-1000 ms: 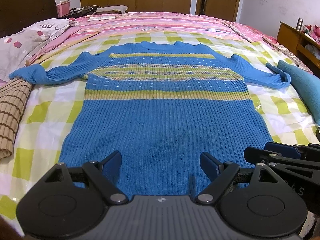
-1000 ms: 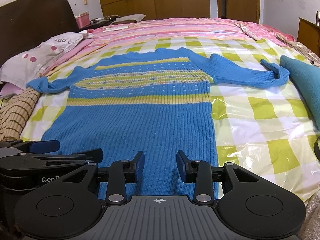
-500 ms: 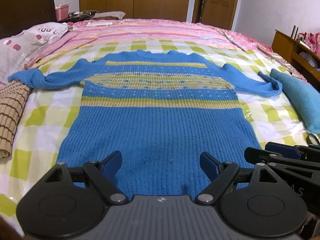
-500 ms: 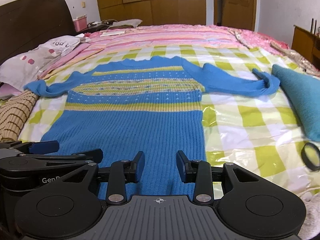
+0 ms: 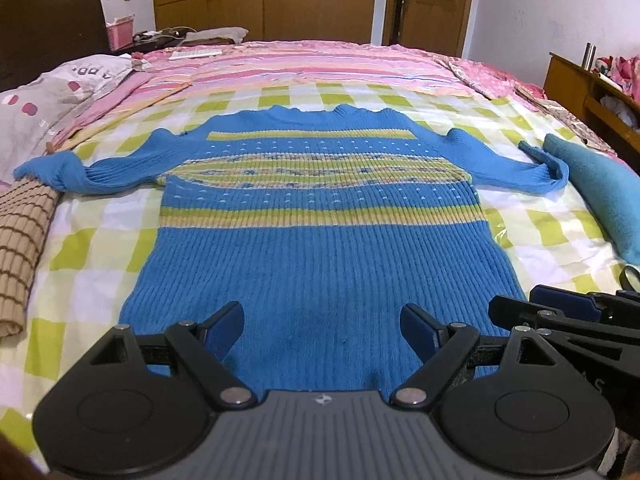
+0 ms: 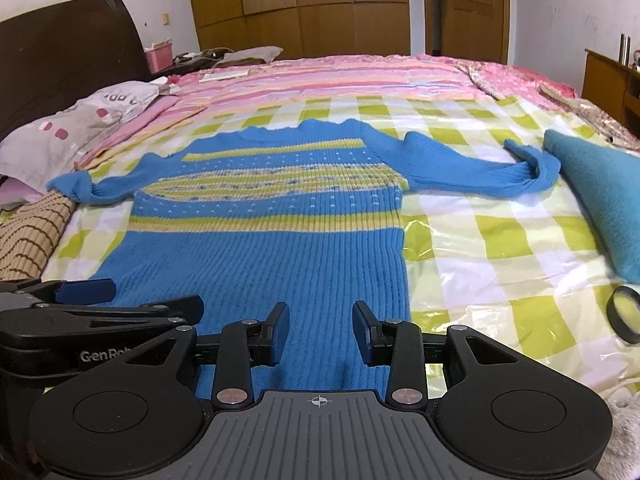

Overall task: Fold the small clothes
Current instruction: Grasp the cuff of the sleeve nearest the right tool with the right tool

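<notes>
A blue knitted sweater (image 5: 320, 248) with yellow-green stripes lies flat on the checked bed cover (image 5: 560, 232), collar at the far end and both sleeves spread sideways. My left gripper (image 5: 322, 316) hovers over the near hem with its jaws wide open and nothing between them. My right gripper (image 6: 320, 314) stands open over the hem's right part, jaws about half apart, above the sweater (image 6: 260, 248). The two grippers sit side by side. The right gripper (image 5: 560, 308) shows at the edge of the left view, and the left gripper (image 6: 88, 292) shows in the right view.
A teal cloth (image 6: 600, 200) lies by the right sleeve's cuff. A black ring (image 6: 624, 314) rests on the cover near the right edge. A brown checked roll (image 5: 20, 248) and a pillow (image 5: 48, 96) line the left side. A wooden cabinet (image 5: 580, 84) stands at the right.
Both views have drawn back and tipped up slightly, so the sweater looks a little farther off and the black ring has come into view. The jaws and the sweater have not changed.
</notes>
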A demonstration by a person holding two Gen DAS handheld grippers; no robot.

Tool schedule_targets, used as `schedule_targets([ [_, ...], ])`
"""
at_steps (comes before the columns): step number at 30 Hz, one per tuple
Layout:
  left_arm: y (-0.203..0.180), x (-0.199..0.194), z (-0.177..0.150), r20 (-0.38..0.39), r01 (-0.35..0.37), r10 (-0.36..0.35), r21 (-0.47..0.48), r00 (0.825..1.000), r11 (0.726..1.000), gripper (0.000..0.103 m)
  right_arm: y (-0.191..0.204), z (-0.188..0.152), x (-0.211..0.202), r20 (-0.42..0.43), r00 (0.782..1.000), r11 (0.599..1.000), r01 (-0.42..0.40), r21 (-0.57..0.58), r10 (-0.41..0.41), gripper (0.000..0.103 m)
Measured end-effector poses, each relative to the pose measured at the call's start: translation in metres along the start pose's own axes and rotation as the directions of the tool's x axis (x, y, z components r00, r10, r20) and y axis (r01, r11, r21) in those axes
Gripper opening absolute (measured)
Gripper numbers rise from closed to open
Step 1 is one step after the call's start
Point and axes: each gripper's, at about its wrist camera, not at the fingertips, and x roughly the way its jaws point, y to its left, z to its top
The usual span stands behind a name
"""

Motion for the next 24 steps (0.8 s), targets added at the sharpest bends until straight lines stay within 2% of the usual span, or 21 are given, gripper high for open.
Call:
schedule_targets([
  [5, -0.014, 0.020, 0.021, -0.002, 0.013, -0.013, 0.013, 1.000, 1.000, 0.090, -0.031, 0.017, 0.017, 0.018, 0.999, 0.998, 0.029, 0.052, -0.030, 0.035],
  [11, -0.044, 0.051, 0.049, -0.012, 0.057, -0.057, 0.044, 0.998, 0.997, 0.090, -0.087, 0.049, 0.045, 0.037, 0.992, 0.989, 0.116, 0.089, -0.119, 0.035],
  [18, -0.084, 0.090, 0.082, 0.000, 0.118, -0.118, 0.052, 0.993, 0.992, 0.090, -0.160, 0.104, 0.090, 0.057, 0.966, 0.961, 0.244, 0.129, -0.253, 0.035],
  [24, -0.107, 0.120, 0.099, 0.001, 0.137, -0.137, 0.046, 0.991, 0.989, 0.090, -0.205, 0.138, 0.138, 0.065, 0.937, 0.935, 0.336, 0.115, -0.344, 0.035],
])
